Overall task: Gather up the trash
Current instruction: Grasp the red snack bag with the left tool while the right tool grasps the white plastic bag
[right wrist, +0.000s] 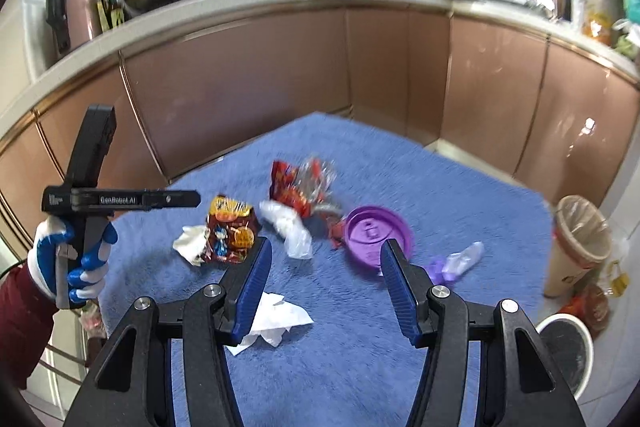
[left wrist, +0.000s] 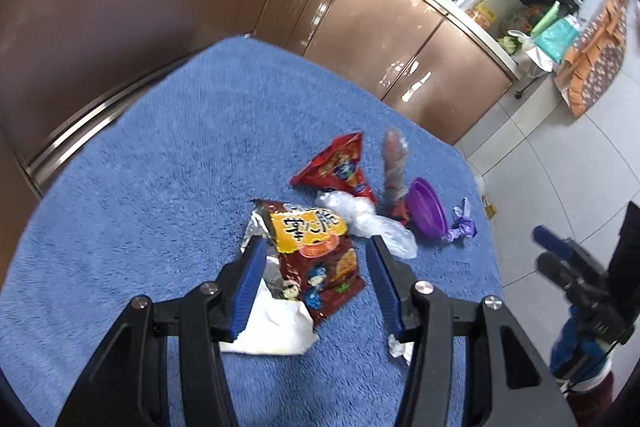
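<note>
Trash lies on a blue fleece-covered table (left wrist: 160, 155). My left gripper (left wrist: 316, 247) is open, its jaws either side of a brown and yellow snack bag (left wrist: 316, 259), above a white tissue (left wrist: 276, 331). Beyond lie a red snack bag (left wrist: 340, 167), a clear plastic wrap (left wrist: 368, 223), a purple lid (left wrist: 426, 207) and a purple wrapper (left wrist: 462, 227). My right gripper (right wrist: 326, 247) is open and empty above the table (right wrist: 460, 187), near the purple lid (right wrist: 376, 233), clear wrap (right wrist: 290, 223) and a crumpled tissue (right wrist: 276, 319). The brown bag (right wrist: 232, 231) lies to its left.
A tan lined trash bin (right wrist: 580, 243) and a white bin (right wrist: 568, 351) stand on the floor right of the table. Brown kitchen cabinets (right wrist: 280, 75) run behind. The left hand-held tool (right wrist: 96, 195) shows at the left of the right view.
</note>
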`<action>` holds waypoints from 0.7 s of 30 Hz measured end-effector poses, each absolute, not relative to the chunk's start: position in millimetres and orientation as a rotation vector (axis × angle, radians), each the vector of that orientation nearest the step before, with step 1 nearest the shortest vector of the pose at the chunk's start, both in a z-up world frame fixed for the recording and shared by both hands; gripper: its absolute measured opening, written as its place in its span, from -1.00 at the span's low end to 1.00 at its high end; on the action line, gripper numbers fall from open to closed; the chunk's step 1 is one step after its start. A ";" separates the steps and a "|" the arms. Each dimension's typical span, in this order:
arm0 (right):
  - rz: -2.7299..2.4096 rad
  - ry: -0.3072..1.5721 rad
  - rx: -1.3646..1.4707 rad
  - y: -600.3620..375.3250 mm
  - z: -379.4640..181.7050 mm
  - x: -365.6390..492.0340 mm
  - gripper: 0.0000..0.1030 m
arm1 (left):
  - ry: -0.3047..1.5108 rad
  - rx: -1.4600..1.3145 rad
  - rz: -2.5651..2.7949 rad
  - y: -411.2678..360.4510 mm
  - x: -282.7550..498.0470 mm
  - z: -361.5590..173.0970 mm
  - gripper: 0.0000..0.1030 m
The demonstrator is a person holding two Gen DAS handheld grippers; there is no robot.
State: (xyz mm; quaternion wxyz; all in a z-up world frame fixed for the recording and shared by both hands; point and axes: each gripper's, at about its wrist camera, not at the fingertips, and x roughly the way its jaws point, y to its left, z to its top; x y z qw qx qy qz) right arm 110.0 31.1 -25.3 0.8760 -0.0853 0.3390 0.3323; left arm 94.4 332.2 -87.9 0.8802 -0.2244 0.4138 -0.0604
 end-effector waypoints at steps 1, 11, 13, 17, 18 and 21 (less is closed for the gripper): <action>0.704 0.724 -0.183 38.0 -31.7 115.4 0.10 | 0.876 -0.480 -0.134 333.8 99.0 -92.8 -0.03; 0.800 0.843 -0.252 94.9 -78.9 150.4 0.10 | 0.922 -0.581 -0.232 339.3 127.2 -115.0 -0.07; 0.813 0.858 -0.266 103.2 -85.9 154.2 0.10 | 0.925 -0.588 -0.245 339.2 129.7 -116.9 -0.08; 0.819 0.876 -0.277 113.6 -96.0 161.9 0.09 | 0.937 -0.597 -0.267 337.0 133.7 -121.2 -0.28; 0.820 0.879 -0.276 115.3 -97.4 163.8 0.06 | 0.940 -0.597 -0.272 336.7 135.0 -122.3 -0.34; 0.819 0.890 -0.272 119.7 -101.4 170.2 0.00 | 0.946 -0.600 -0.280 334.7 136.8 -124.9 -0.44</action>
